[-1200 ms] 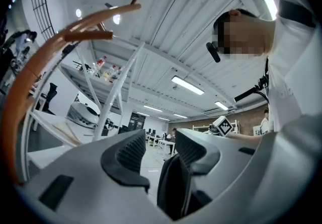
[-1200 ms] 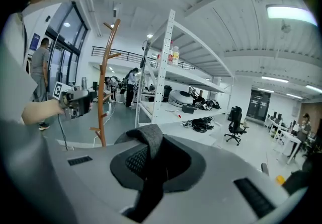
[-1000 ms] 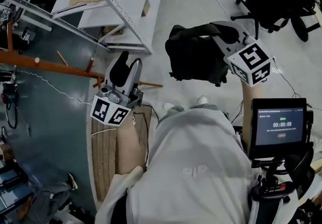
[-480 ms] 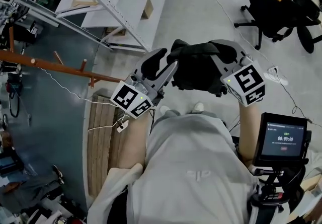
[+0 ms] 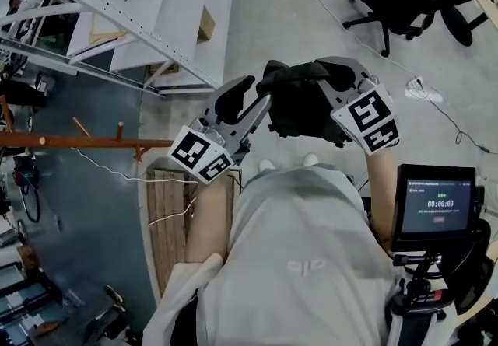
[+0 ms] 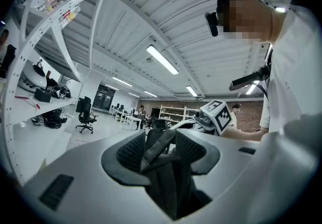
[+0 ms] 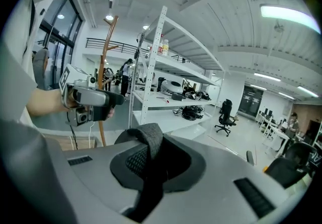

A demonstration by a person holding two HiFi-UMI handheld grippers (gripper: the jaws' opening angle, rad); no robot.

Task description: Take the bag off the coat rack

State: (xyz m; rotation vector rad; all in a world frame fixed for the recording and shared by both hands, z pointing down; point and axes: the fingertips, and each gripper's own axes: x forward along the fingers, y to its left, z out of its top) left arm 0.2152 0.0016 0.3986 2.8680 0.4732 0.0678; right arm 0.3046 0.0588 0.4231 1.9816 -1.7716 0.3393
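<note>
Close against the person's chest, the right gripper (image 5: 315, 76) is clamped on the strap (image 7: 148, 140) of the black bag (image 5: 299, 111), which hangs free in front of them. Just beside it, the left gripper (image 5: 243, 97) has its jaws apart; a fold of strap lies loose between them, not pinched as far as I can see. Further off to the left, the rack (image 5: 78, 140) is well apart from the bag. The lift-off looks done, with only steadying or setting down left. A second ago the left gripper was by the rack's pegs; it has since swung across to the bag.
</note>
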